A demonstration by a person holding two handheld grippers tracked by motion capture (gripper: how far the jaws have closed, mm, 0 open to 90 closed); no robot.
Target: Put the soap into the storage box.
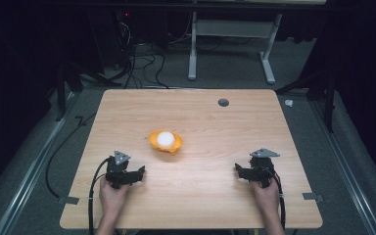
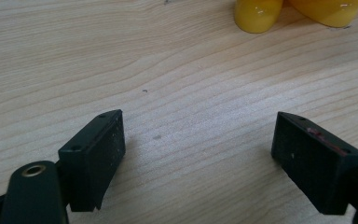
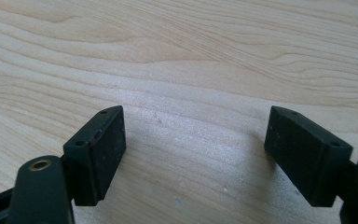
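Wooden desk (image 1: 200, 196) seen from above, pale grain, a small dark round hole (image 1: 223, 102) near its far edge. Near the middle, slightly left: an orange bowl-like thing (image 1: 165, 142) with a white ball (image 1: 165, 138) sitting in it. Whether bowl or peel, cannot tell.

Left tool (image 1: 136, 175) at the near left of the desk, held by a hand (image 1: 112, 192) coming in from the bottom edge, grey three-cornered plate on top, black cable trailing back toward the near edge. Pointed rightward, well apart from the orange thing. In the left gripper view, jaws spread wide over bare wood, nothing between them; glossy yellow-orange shapes (image 2: 298, 11) at the top edge, ahead and to the right, not touching either jaw.

Right tool (image 1: 241, 172) at the near right, held by the other hand (image 1: 267, 193), pointed leftward. In the right gripper view, jaws likewise spread wide, only wood grain between and beyond them.

Two small grey tape tabs at the desk's near left and near right edges. Beyond the desk, grey floor, tangled cables, white legs of another table.
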